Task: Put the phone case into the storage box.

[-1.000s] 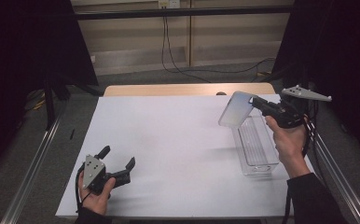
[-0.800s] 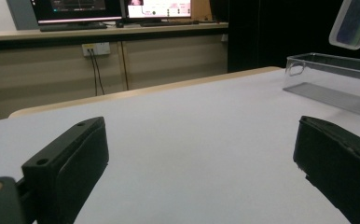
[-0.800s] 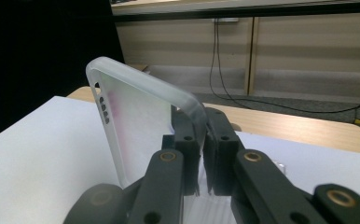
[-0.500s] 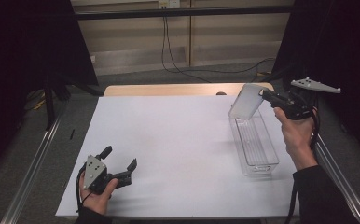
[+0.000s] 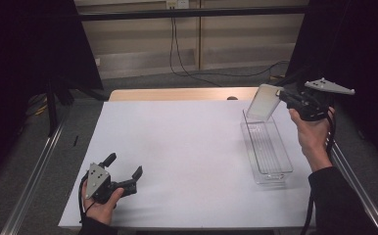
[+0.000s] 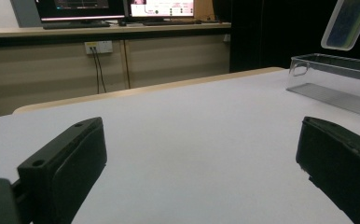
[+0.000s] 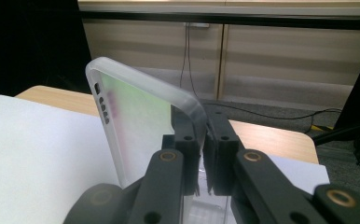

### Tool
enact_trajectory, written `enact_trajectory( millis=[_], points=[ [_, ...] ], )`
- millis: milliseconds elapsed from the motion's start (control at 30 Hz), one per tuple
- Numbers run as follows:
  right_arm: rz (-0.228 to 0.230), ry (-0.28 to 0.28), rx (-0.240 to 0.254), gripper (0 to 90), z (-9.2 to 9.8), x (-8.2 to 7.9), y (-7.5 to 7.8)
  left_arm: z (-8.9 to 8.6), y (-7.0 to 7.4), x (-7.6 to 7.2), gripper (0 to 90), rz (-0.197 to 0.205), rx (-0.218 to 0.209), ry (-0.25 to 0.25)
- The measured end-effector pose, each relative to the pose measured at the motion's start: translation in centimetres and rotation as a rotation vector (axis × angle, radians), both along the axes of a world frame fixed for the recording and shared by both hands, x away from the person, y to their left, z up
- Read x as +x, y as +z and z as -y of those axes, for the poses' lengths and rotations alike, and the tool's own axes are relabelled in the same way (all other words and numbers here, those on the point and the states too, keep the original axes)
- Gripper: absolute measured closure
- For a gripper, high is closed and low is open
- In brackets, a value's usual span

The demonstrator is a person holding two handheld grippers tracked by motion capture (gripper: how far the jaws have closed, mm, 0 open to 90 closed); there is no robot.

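A translucent phone case [image 5: 265, 102] hangs tilted in the air above the far end of a long clear plastic tray [image 5: 268, 149] on the right of the white table. My right gripper [image 5: 282, 95] is shut on the case's right edge, and in the right gripper view the case [image 7: 141, 121] is pinched between the black jaws of the right gripper [image 7: 201, 140]. My left gripper [image 5: 124, 165] rests open near the front left corner with nothing between its fingers. The left gripper [image 6: 201, 168] faces the tray [image 6: 336, 79] and the case [image 6: 346, 23] across the table.
A white sheet [image 5: 187, 147] covers the table, with a strip of bare wood [image 5: 177, 94] along the far edge. Metal rails [image 5: 35, 171] run down both sides. Cables [image 5: 187, 68] lie on the floor behind. Dark curtains stand left and right.
My right hand has carried the phone case to the right and a little farther away, over the tray's far end. The left hand has stayed put.
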State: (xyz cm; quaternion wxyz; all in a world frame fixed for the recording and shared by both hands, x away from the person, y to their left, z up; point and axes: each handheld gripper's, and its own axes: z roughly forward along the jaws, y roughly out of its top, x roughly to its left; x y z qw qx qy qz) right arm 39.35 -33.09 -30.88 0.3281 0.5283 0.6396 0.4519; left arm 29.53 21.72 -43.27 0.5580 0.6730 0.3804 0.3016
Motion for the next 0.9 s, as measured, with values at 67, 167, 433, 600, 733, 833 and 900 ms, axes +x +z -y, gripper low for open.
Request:
enact_trajectory(
  millis=[67, 167, 433, 600, 733, 833, 900],
  points=[
    [0.004, -0.002, -0.006, 85.0, 0.1, 0.3, -0.3, -0.1, 0.0, 0.0, 1.9, -0.002, 0.001, 0.001],
    [-0.003, -0.010, -0.016, 84.9, 0.1, 0.7, -0.6, -0.1, 0.0, 0.0, 1.9, -0.003, 0.003, 0.001],
    [-0.025, -0.037, -0.041, 84.9, 0.3, 1.7, -1.6, -0.2, -0.2, 0.2, 1.6, -0.006, -0.019, 0.008],
    [-0.042, -0.035, -0.055, 84.9, 0.2, 2.3, -2.3, -0.2, -0.2, 0.2, 1.6, -0.006, -0.004, 0.008],
    [-0.046, -0.032, -0.067, 84.9, 0.1, 2.6, -2.6, -0.1, -0.1, 0.1, 1.6, -0.006, -0.011, 0.003],
    [-0.050, -0.036, -0.080, 84.9, 0.1, 2.8, -2.9, 0.0, -0.1, 0.1, 1.6, -0.007, -0.014, 0.000],
    [-0.054, -0.042, -0.082, 84.9, 0.2, 3.0, -3.2, -0.1, -0.1, 0.1, 1.6, -0.005, -0.009, -0.001]
  ],
)
